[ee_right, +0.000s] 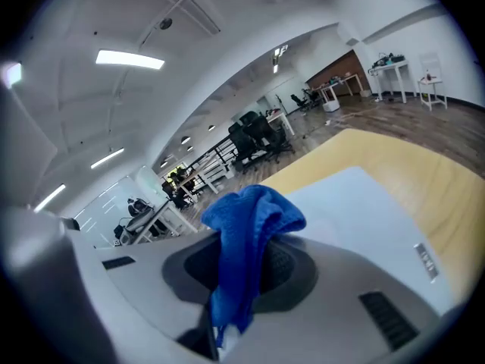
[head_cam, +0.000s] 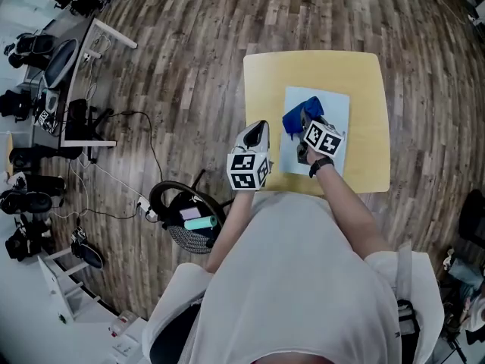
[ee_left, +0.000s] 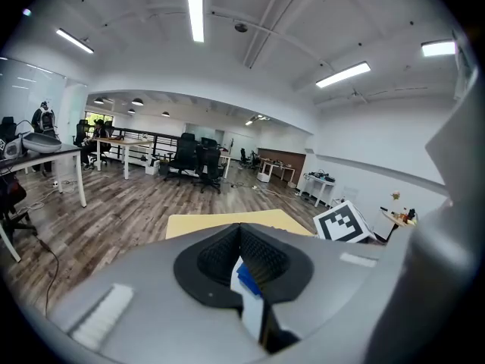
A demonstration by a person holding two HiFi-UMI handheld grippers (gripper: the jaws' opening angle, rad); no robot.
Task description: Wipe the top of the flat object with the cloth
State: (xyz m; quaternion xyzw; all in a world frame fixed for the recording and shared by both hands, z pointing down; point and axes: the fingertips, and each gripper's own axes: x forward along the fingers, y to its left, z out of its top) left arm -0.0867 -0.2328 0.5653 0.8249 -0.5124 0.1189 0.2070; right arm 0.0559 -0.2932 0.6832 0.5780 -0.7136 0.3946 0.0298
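Cloth: blue, soft, bunching into a loose wad w/ folds. It looks light and limp, prob. a bit grippy on a smooth face. It's sitting over the far-left part of the flat object, hanging out of the right claw. Can't tell if it's pressing on the surface. My read: the best hold is a pinch on a gathered fold, as here, leaving enough flap below the tips to drag. W/ too little flap, the hard claw would be scraping instead.

Flat object: pale, thin, lying flat about mid-tabletop, a bit toward the near edge. It looks light and smooth, so I'm guessing it could slide under a wipe. Nothing is pinning it now.

Right claw: clenching on the cloth. In the right gripper view the jaws are clamping a fold, w/ blue fabric spilling up over them and down between them. It's pointing far and tilting down at the flat object, marker cube facing up. The right forearm is reaching out from the near edge, w/ a dark band showing on the wrist.

Left claw: jaws are meeting at the tips, gripping nothing as far as I'm seeing. It's hovering over the left strip of the yellow tabletop, just beside the flat object's left edge but apart from it, pointing far. The left arm is tucking in close to the body.
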